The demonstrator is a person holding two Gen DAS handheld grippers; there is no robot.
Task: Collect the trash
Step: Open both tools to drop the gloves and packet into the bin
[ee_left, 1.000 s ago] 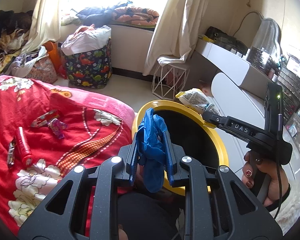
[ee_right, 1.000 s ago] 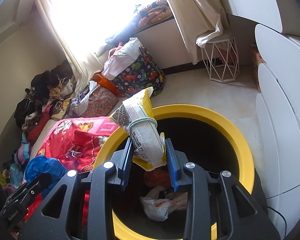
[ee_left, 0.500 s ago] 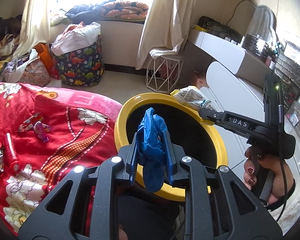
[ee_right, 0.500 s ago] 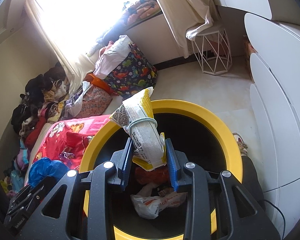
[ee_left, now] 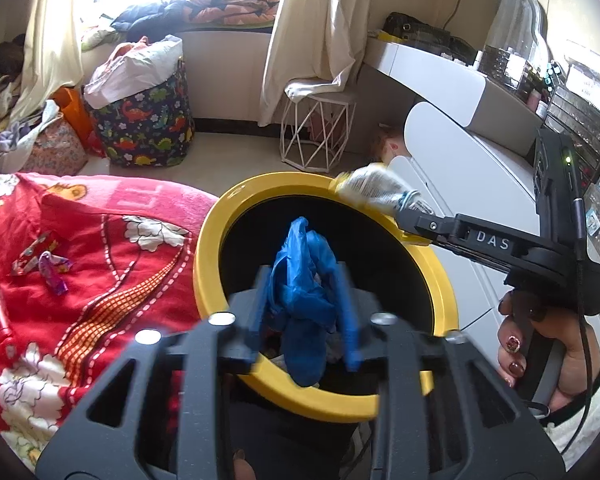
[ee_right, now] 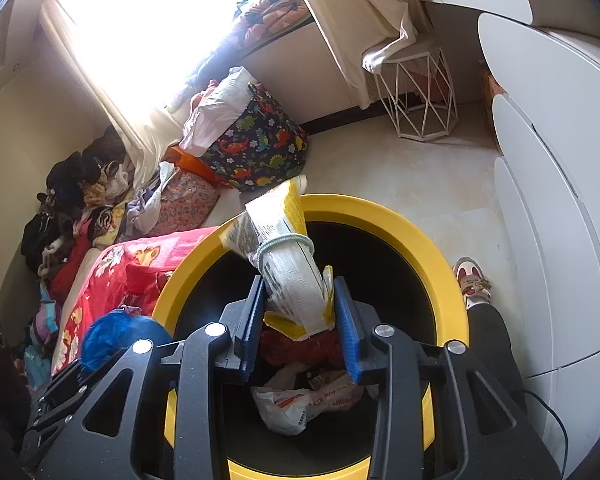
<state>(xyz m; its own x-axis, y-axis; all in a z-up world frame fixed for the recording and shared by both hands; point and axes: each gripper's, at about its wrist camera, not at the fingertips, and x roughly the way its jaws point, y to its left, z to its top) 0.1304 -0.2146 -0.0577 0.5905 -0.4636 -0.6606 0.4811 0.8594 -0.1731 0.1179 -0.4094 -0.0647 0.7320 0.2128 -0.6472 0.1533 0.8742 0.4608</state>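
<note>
Both tongs hang over the yellow-rimmed bin, jaws opening. A blue bag sits between the left tongs, loose; a yellow-white packet sits between the right tongs, tilted. More trash lies inside. Red blanket borders the rim's left, white drawers its right, bare floor beyond.

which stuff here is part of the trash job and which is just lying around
Part of the job:
- blue plastic bag between the opening jaws of the left hand-held gripper
- yellow-and-white snack packet between the opening jaws of the right hand-held gripper
- yellow-rimmed bin
- wrappers on the red blanket, likely next

Just lying about:
- dinosaur-print bag
- white wire stool
- clothes pile
</note>
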